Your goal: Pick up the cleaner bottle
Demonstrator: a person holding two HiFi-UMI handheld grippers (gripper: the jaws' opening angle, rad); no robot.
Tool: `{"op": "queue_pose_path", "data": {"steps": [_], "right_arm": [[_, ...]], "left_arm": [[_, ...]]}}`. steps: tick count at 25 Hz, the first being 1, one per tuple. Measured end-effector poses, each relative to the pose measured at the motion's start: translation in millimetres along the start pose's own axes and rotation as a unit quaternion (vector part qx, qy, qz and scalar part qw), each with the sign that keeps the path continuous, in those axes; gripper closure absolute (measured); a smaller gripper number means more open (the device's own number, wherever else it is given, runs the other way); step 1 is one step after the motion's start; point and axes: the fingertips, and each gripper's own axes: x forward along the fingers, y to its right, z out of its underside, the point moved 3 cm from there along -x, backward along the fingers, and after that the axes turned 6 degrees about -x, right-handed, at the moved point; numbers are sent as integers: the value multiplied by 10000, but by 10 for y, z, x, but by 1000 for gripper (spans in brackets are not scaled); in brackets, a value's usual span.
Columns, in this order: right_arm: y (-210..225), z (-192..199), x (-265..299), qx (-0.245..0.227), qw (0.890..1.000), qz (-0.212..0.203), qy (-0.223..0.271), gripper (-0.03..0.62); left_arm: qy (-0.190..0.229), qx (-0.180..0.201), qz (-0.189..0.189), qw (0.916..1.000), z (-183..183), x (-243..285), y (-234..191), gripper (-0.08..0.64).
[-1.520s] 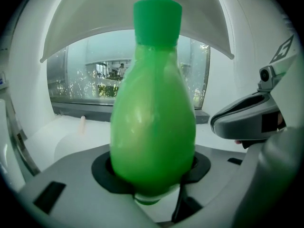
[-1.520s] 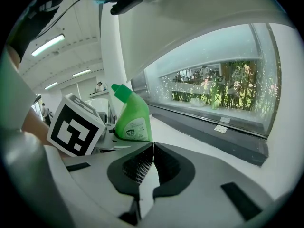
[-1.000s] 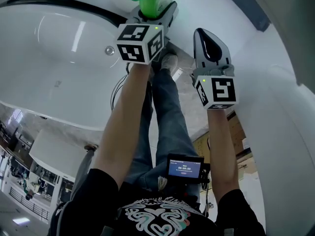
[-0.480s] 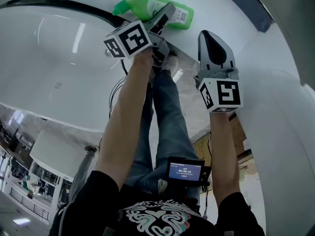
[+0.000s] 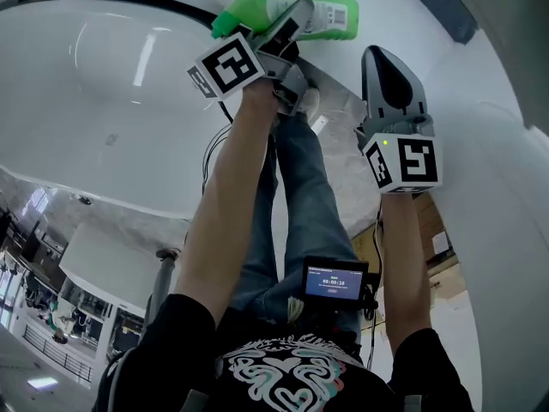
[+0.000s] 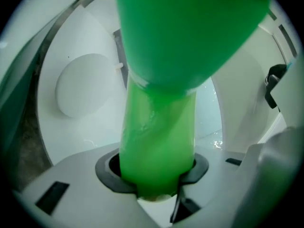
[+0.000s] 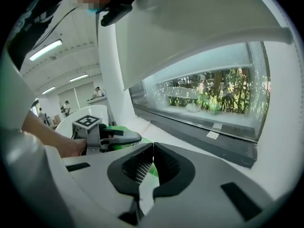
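Note:
In the head view the green cleaner bottle (image 5: pixel 324 12) lies sideways at the top, its neck pointing left and its label to the right. My left gripper (image 5: pixel 292 22) is shut on it, rolled over with its marker cube tilted. The left gripper view shows the bottle's narrow green part (image 6: pixel 159 137) clamped between the dark pads (image 6: pixel 197 167), with the wide body filling the top. My right gripper (image 5: pixel 388 65) hangs to the right of the bottle, jaws shut and empty. In the right gripper view its pads (image 7: pixel 164 165) meet, and the left gripper (image 7: pixel 118 137) with the green bottle (image 7: pixel 124 128) sits beyond.
A white bathtub (image 5: pixel 103 84) with a dark rim line curves across the left of the head view. A white ledge (image 5: pixel 480 84) runs on the right. A window (image 7: pixel 213 94) with greenery stands behind. Below are the person's legs (image 5: pixel 296 196) and a small screen (image 5: pixel 334 281).
The left gripper has rolled over with the bottle, which went from upright to lying sideways with its neck to the left. The right gripper has stayed about where it was.

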Motion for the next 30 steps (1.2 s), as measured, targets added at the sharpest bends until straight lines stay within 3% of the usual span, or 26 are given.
{"op": "queue_pose_path", "data": {"steps": [2,10,17,24,30], "right_arm": [[-62,-116,-168,-107,9999,-68,62,565],[-362,-676,-558,-346,9986,-133,373,565],[-861,-1246,-853,-454,9974,-12,555,565],[-840,-1501,-1051,-465,9965,198,671,565],[-809,-1613,-1242,-466,9958,382,685,565]], "left_arm": [[92,-148,73,9998,30,-144,150,365],[258,-130,280,9992,-131,-753,810,365],[542,-465,611,9956,-400,-1522,1417,365],[705,-1019,884,9883,-412,-1639,1720,365],[693,-1114,989,9864,-442,-1722,1960,365]]}}
